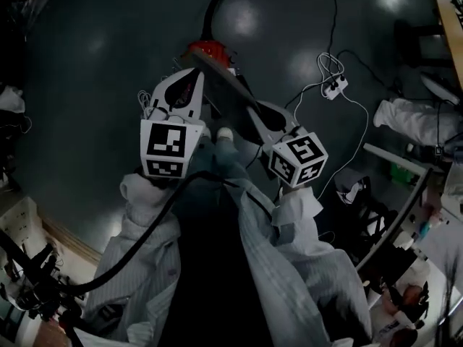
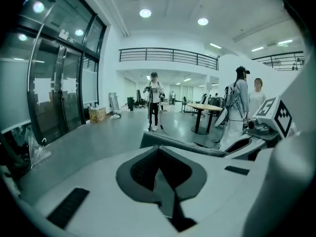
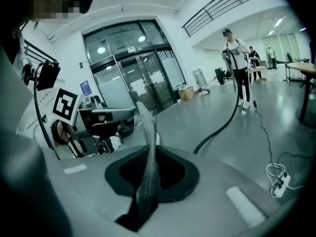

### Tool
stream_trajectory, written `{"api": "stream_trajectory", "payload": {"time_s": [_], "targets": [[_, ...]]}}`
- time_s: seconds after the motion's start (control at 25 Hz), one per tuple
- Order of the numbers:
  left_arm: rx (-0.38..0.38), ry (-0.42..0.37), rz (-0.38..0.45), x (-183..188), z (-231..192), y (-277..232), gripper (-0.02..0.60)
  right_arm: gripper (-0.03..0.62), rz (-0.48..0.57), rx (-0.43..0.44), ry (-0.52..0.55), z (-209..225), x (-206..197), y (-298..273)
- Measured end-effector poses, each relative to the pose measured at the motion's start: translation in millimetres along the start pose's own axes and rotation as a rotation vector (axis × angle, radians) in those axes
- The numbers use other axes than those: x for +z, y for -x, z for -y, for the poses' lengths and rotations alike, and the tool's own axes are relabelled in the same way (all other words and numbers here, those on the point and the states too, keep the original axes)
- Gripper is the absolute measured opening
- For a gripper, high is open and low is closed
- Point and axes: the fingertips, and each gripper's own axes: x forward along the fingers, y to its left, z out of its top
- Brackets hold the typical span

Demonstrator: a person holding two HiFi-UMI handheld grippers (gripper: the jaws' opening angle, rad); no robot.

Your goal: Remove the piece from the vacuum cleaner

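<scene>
In the head view a long flat grey piece (image 1: 226, 87) slants from the red vacuum cleaner (image 1: 210, 50) down toward my right side. My right gripper (image 1: 266, 119) is shut on its lower end. The right gripper view shows the piece (image 3: 147, 142) standing on edge, pinched between the dark pads of that gripper (image 3: 150, 181). My left gripper (image 1: 189, 78) sits beside the piece's upper end, near the vacuum. In the left gripper view this gripper (image 2: 160, 177) has its jaws together, and the piece (image 2: 197, 146) runs crosswise just past their tips. Whether they nip its edge I cannot tell.
A black hose (image 1: 217, 6) leaves the vacuum and curves over the dark floor. A white power strip (image 1: 333, 85) with cables lies to the right. A person in white (image 1: 412, 118) and a metal frame (image 1: 398, 215) are at the right. People (image 2: 154, 100) and a round table (image 2: 207, 107) stand farther off.
</scene>
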Motion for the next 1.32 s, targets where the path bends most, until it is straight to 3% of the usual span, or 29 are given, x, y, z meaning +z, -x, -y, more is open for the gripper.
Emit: {"api": "stream_trajectory", "payload": {"time_s": [0.12, 0.24, 0.4, 0.84, 1.32], "targets": [[0.006, -0.060, 0.041, 36, -4, 6, 0.005, 0.029, 0.073, -0.032, 0.019, -9, 37, 6], [0.020, -0.076, 0.055, 47, -14, 7, 0.005, 0.029, 0.098, -0.046, 0.033, -9, 54, 2], [0.071, 0.011, 0.049, 27, -33, 19, 0.005, 0.026, 0.088, -0.071, 0.085, -15, 56, -3], [0.083, 0.093, 0.049, 10, -29, 43, 0.005, 0.026, 0.056, -0.050, 0.093, -36, 44, 0], [0.074, 0.079, 0.053, 8, -19, 48, 0.005, 0.026, 0.067, -0.060, 0.089, -39, 41, 11]]}}
